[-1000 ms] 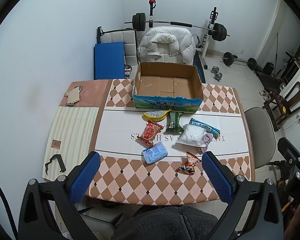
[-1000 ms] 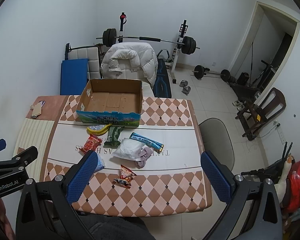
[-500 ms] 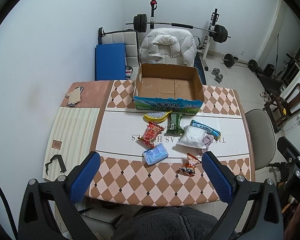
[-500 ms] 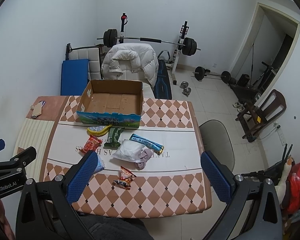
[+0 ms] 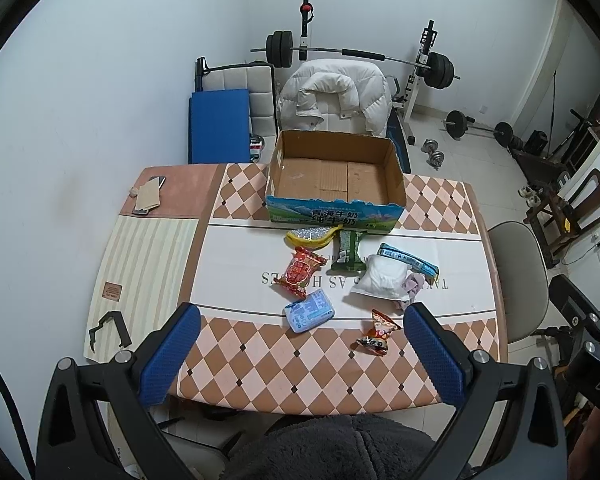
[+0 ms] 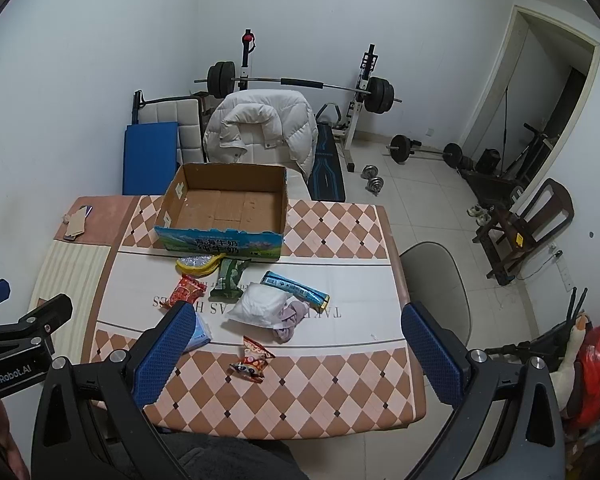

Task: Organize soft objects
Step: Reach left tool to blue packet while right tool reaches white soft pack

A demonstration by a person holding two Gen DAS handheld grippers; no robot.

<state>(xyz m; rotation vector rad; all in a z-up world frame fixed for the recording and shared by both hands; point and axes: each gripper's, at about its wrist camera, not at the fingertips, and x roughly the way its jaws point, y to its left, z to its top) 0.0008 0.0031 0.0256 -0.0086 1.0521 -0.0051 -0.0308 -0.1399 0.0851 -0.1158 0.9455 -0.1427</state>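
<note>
While held high above the table (image 5: 440,200):
Left gripper (image 5: 300,344): spread wide, nothing gripped.
Right gripper (image 6: 296,348): spread wide, nothing gripped.
Snack packets (image 5: 302,270): scattered ahead of both.

The cardboard box (image 5: 336,178) stands open-topped — packets crowd just before its front wall (the yellow packet (image 5: 310,236) nearest); checkered table (image 5: 260,364) lies bare nearer.

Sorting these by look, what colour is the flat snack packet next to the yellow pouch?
Dark green with white print, clearest in the left wrist view.

Barbell rack (image 5: 360,56), white jacket (image 5: 334,98), chair (image 6: 436,284)
</note>
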